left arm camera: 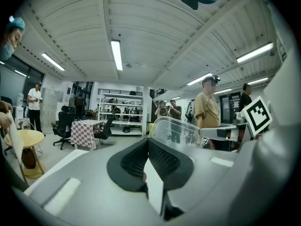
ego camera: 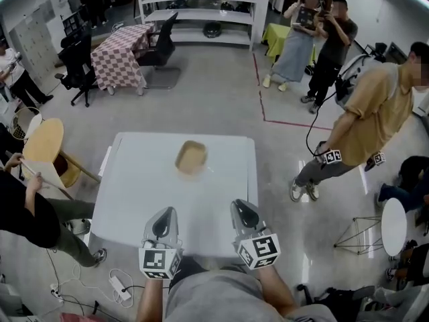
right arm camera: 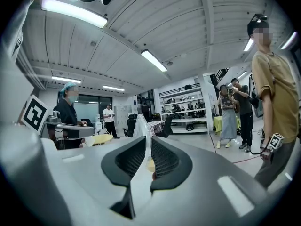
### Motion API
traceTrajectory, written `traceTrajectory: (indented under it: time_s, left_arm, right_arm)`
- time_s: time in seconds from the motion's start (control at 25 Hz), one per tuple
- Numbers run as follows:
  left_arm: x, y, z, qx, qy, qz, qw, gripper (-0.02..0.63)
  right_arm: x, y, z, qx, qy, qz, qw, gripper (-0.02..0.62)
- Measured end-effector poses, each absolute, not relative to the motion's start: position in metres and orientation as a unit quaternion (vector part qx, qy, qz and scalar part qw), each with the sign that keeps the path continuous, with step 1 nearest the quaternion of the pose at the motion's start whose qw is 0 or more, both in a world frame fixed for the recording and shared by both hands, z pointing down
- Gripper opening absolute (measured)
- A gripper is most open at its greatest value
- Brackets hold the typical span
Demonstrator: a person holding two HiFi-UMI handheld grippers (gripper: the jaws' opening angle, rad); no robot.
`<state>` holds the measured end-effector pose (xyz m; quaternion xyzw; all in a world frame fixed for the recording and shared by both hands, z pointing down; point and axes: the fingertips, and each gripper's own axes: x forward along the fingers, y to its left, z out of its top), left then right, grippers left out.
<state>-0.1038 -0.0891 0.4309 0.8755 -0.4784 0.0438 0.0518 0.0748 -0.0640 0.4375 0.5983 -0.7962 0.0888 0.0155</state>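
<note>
Your left tongs [ego camera: 166, 215] and right tongs [ego camera: 242, 208] are closed and empty, side by side at the surface's [ego camera: 134, 180] near edge, pointing toward the container [ego camera: 191, 157].

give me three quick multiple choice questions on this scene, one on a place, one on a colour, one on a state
1. Where is the box?
A. on the table, apart from both tongs
B. on the floor
C. between the left tongs

2. What colour is the table under the box?
A. black
B. white
C. green

3. How do the left tongs and right tongs stand?
A. both wide open
B. left shut on the box
C. both shut, empty

Answers:
1 A, the head view shows it mid-table, ahead of both tongs.
2 B, the bare top around the box is white.
3 C, each gripper view shows the tips together with nothing held.
</note>
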Motion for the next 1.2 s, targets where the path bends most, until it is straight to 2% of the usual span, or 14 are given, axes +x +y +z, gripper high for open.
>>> traceTrajectory:
  time_s: [1.2]
  left_arm:
    - [-0.104,-0.092,0.427,0.879,-0.472,0.045,0.048,0.011]
  right_arm:
    - [0.060,-0.066,0.435,0.589,-0.804,0.087,0.013,0.043]
